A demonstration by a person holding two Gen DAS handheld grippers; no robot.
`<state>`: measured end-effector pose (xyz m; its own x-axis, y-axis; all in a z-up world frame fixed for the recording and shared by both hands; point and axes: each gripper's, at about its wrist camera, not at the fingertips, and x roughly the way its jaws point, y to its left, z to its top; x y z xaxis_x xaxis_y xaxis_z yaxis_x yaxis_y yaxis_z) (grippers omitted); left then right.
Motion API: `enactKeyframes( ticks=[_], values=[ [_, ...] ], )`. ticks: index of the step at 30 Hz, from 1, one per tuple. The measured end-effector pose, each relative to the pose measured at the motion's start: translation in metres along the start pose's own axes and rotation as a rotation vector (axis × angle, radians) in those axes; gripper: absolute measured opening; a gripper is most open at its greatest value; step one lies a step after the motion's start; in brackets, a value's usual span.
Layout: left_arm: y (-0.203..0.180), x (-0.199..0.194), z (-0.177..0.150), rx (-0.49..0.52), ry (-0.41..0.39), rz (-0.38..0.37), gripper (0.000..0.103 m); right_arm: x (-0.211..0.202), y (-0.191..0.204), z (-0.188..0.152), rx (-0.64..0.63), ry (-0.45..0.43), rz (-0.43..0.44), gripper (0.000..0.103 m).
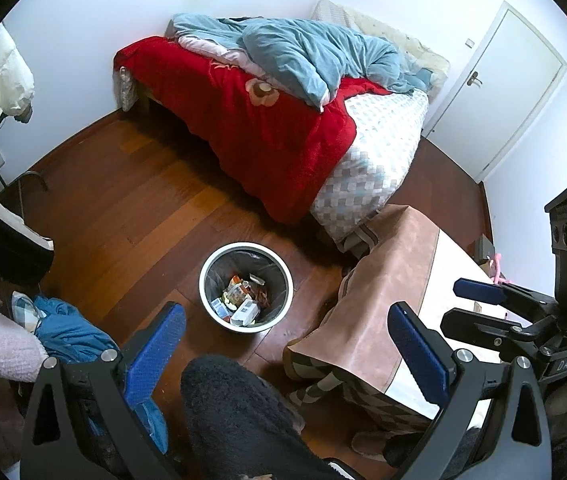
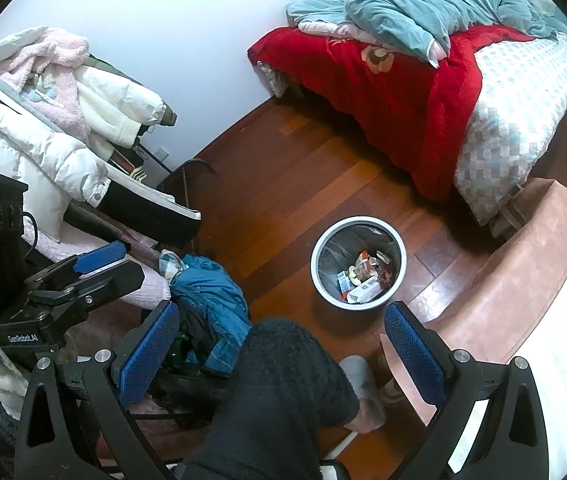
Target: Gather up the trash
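A round white trash bin [image 1: 246, 287] with a dark liner stands on the wooden floor and holds several wrappers and small boxes [image 1: 239, 300]. It also shows in the right wrist view [image 2: 358, 263]. My left gripper [image 1: 287, 340] is open and empty, held above and in front of the bin. My right gripper [image 2: 281, 342] is open and empty too, above the floor near the bin. The right gripper also appears at the right edge of the left wrist view [image 1: 479, 304], over the table. The left gripper shows at the left of the right wrist view [image 2: 103, 264].
A bed [image 1: 283, 120] with a red blanket and blue quilt stands behind the bin. A table with a brown cloth [image 1: 383, 280] is at the right. A chair piled with coats [image 2: 55, 132] and a blue garment [image 2: 211, 300] are at the left. A person's dark-trousered leg [image 2: 279, 392] is below.
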<state>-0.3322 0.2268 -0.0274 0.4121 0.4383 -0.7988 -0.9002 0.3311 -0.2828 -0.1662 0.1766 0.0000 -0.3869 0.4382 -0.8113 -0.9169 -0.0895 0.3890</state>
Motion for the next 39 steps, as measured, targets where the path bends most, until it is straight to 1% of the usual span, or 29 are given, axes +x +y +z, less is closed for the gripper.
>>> enactKeyframes(
  ticks=[17, 39],
  values=[
    [-0.0087, 0.0006, -0.0027, 0.016, 0.008, -0.024, 0.103, -0.0055, -0.0054, -0.0084, 0.005, 0.005, -0.025, 0.103],
    [-0.0085, -0.0011, -0.0026, 0.018, 0.006, -0.031, 0.103, -0.0043, -0.0024, -0.0063, 0.006, 0.004, -0.032, 0.103]
  ],
)
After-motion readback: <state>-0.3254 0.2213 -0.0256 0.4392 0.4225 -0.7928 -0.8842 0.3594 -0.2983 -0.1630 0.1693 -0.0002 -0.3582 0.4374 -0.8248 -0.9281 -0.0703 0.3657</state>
